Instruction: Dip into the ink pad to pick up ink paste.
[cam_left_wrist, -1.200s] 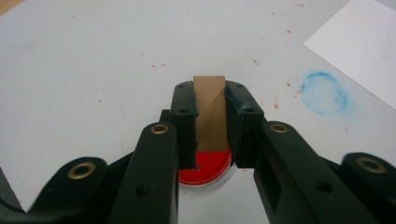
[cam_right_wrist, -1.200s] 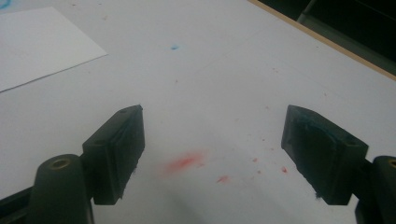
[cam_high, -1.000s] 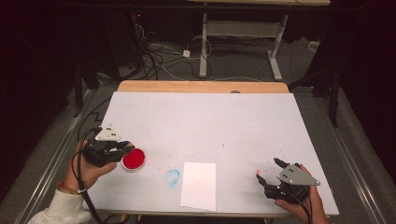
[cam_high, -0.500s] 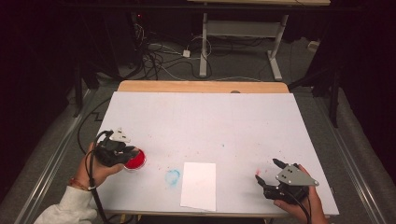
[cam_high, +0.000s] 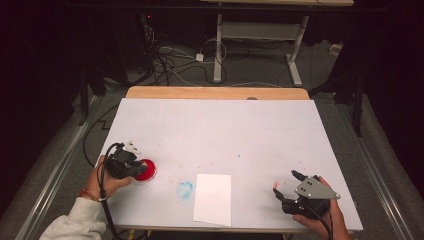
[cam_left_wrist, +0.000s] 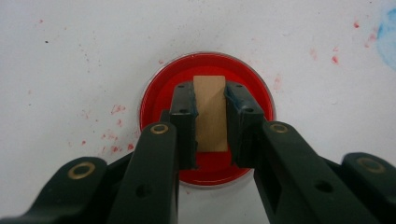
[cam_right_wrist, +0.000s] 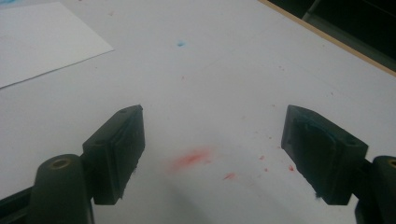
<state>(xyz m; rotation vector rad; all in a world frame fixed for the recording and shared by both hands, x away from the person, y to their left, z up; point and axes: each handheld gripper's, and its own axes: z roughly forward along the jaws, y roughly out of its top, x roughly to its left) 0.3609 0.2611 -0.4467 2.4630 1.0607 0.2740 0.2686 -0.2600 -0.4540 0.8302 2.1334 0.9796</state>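
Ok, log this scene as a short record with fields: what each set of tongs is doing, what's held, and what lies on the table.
left tongs: shut on the wooden block, pointing down over the red dish
wooden block: upright between the pads; whether it touches the dish cannot be told
red dish: near the table's left edge, red paint inside
right tongs: open, nothing between the pads
white paper sheet: flat near the front edge, between the two hands
table: white top, red specks, a blue smudge left of the sheet

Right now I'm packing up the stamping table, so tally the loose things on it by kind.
Red ink dish: 1
Wooden block, in the left claw: 1
White paper sheet: 1
Total: 3
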